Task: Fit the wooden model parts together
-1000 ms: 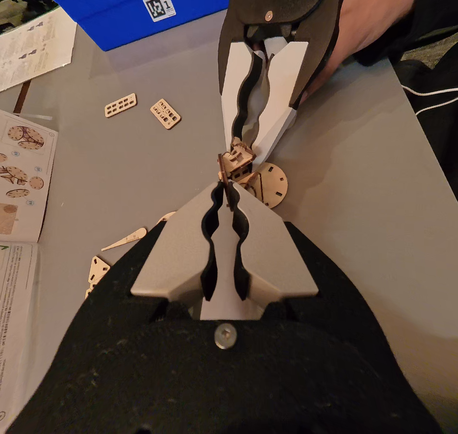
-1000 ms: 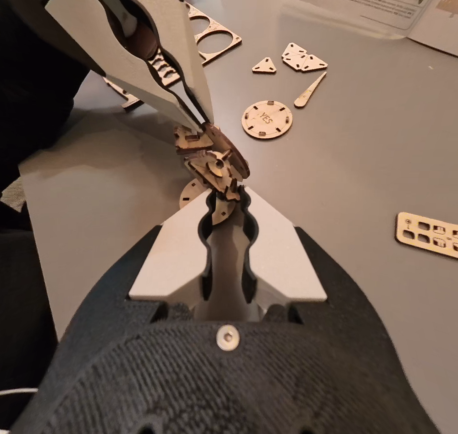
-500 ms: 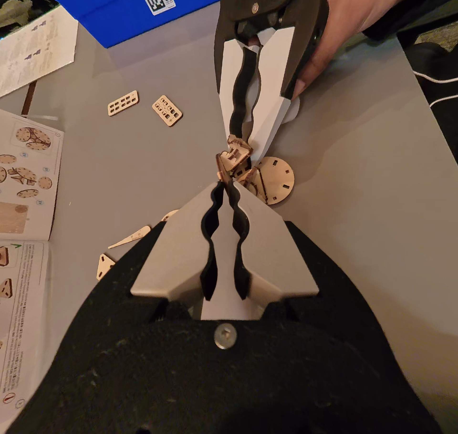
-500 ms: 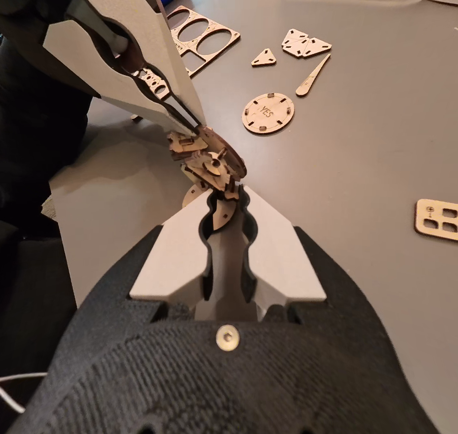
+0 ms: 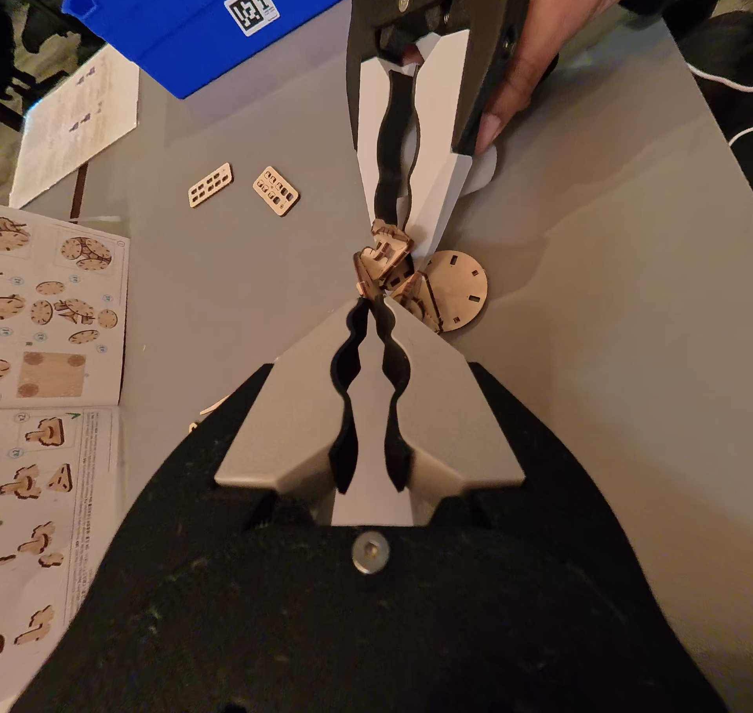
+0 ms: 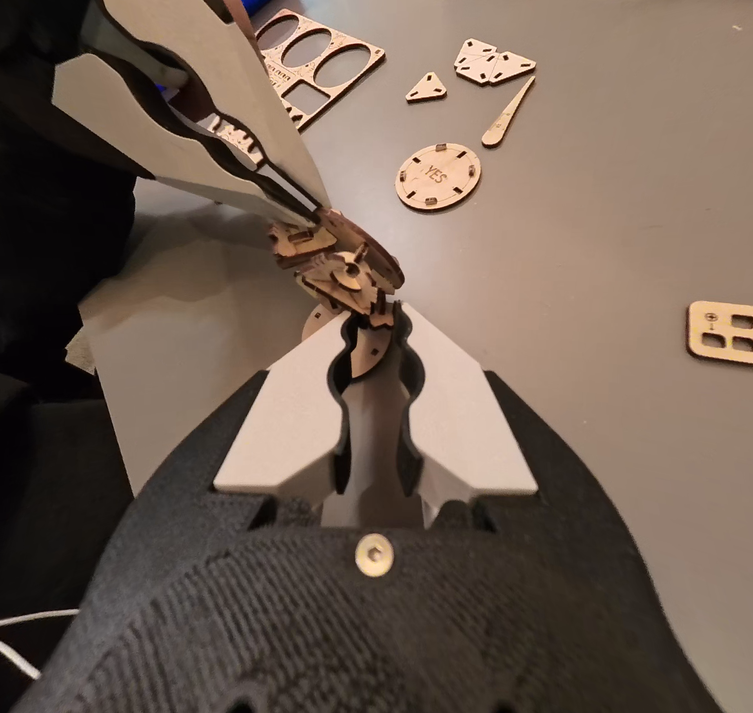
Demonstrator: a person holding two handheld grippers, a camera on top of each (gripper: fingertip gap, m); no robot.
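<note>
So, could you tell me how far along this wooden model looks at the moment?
Partly built: a small wooden assembly of several joined pieces is pinched by both the left gripper and the right gripper. A slotted disc lies under it. Still loose on the table: another disc, triangular pieces, a pointer and slotted plates.

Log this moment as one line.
left gripper: shut on wooden assembly edge | right gripper: gripping its other end | slotted wooden disc beneath, on grey table
</note>
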